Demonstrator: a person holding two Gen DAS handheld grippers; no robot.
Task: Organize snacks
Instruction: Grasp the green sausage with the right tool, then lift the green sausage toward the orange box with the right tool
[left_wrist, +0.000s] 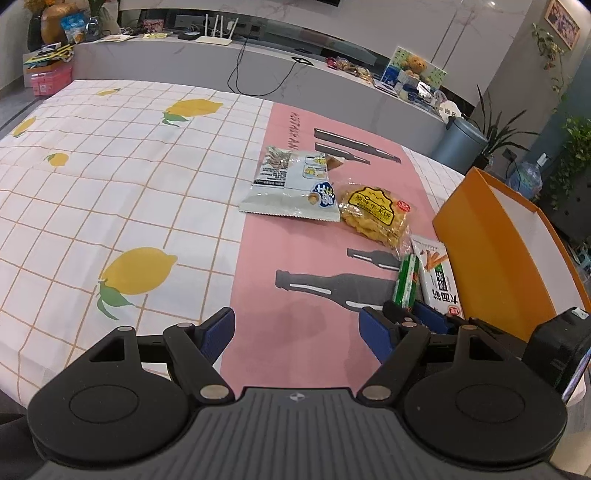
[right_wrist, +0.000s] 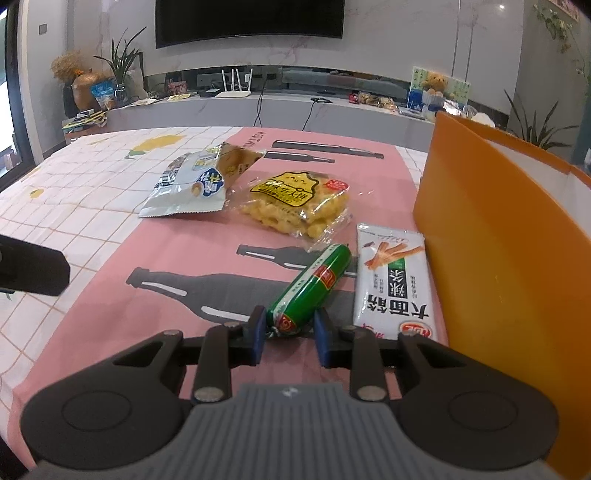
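Observation:
A green sausage (right_wrist: 314, 286) lies on the pink mat, its near end between the blue pads of my right gripper (right_wrist: 290, 334); the jaws stand around it, a small gap on the right, so open. A white spicy-strip packet (right_wrist: 395, 280) lies beside it against an orange box (right_wrist: 498, 258). A yellow puff-snack bag (right_wrist: 295, 206) and a silver-blue bag (right_wrist: 188, 188) lie farther back. My left gripper (left_wrist: 297, 334) is open and empty over the pink mat; the sausage (left_wrist: 406, 280), packet (left_wrist: 439, 280) and right gripper (left_wrist: 413, 317) show at its right.
The orange box (left_wrist: 498, 251) stands open at the right table edge. A lemon-print cloth (left_wrist: 110, 184) covers the left of the table. A counter with router, cables and clutter lies behind; a bin (left_wrist: 458, 144) and plants stand at the right.

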